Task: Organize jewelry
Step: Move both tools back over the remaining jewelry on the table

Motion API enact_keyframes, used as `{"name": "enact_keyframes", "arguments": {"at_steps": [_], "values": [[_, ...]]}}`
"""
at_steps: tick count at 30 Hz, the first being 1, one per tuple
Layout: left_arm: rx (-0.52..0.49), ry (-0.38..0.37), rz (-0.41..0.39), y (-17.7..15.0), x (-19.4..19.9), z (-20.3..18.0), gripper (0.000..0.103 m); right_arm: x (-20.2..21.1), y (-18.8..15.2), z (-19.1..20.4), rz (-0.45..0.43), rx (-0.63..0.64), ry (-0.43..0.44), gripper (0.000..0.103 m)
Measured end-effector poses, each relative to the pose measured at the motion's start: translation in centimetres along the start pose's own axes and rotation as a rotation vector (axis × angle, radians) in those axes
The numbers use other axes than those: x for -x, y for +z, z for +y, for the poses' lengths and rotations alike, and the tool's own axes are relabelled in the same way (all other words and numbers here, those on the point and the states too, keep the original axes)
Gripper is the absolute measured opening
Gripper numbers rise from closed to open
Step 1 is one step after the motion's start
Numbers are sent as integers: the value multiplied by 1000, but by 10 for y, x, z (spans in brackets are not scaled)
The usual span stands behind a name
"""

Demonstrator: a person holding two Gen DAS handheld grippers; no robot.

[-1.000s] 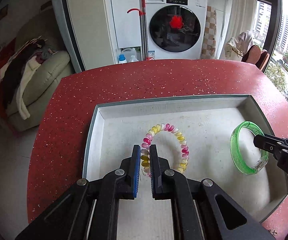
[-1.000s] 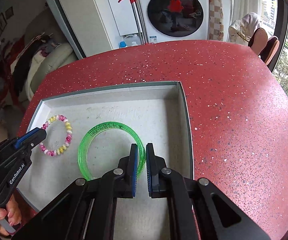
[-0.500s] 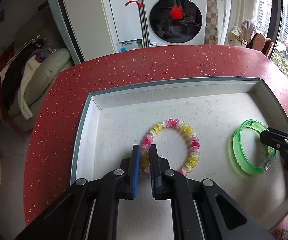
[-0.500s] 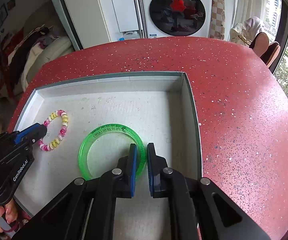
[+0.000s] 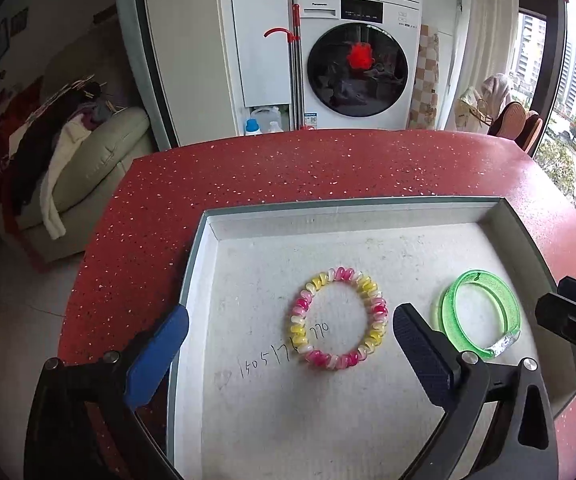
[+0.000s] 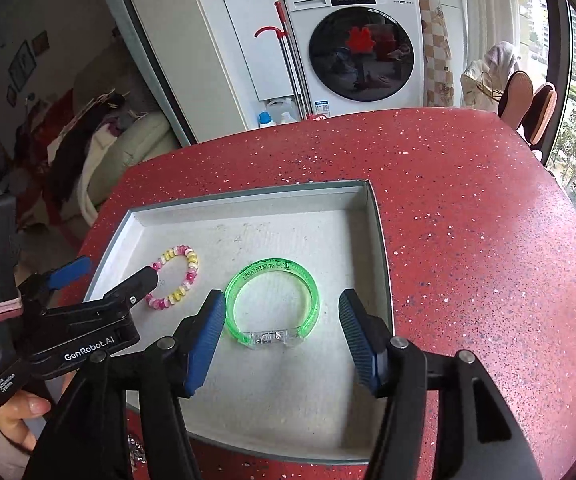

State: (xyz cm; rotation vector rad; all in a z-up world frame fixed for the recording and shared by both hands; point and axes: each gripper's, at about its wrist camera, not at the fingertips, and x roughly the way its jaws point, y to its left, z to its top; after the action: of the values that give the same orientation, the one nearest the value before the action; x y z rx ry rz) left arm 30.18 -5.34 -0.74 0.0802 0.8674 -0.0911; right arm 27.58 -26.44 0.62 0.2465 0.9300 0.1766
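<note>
A pink, yellow and white beaded bracelet (image 5: 337, 317) lies flat in the left half of a shallow grey tray (image 5: 351, 204). A clear green bangle (image 5: 479, 314) lies to its right. My left gripper (image 5: 289, 332) is open and empty, raised just behind the beaded bracelet. My right gripper (image 6: 282, 312) is open and empty, its fingers either side of the green bangle (image 6: 274, 306) and above it. The beaded bracelet (image 6: 174, 276) and the left gripper (image 6: 108, 284) also show in the right wrist view.
The tray (image 6: 379, 240) sits on a red speckled round table (image 6: 467, 220). Handwritten numbers (image 5: 284, 354) mark the tray floor. Behind the table stand a washing machine (image 5: 357, 60), a white cabinet and a cream sofa (image 5: 100, 160) with clothes.
Both grippers have opened wide, releasing the beaded bracelet and the green bangle onto the tray floor. Both have pulled back and up.
</note>
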Motion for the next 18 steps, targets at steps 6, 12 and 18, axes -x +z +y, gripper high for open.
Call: {"name": "enact_keyframes", "arguments": {"at_steps": [6, 12, 18], "values": [[-4, -19, -39, -3, 30, 6, 103, 35, -22, 6, -49, -34, 41, 81], [-1, -90, -58, -29, 74, 16, 103, 71, -57, 4, -99, -91, 113, 101], [-17, -58, -54, -76, 106, 22, 103, 92, -103, 7, -62, -98, 116, 103]]}}
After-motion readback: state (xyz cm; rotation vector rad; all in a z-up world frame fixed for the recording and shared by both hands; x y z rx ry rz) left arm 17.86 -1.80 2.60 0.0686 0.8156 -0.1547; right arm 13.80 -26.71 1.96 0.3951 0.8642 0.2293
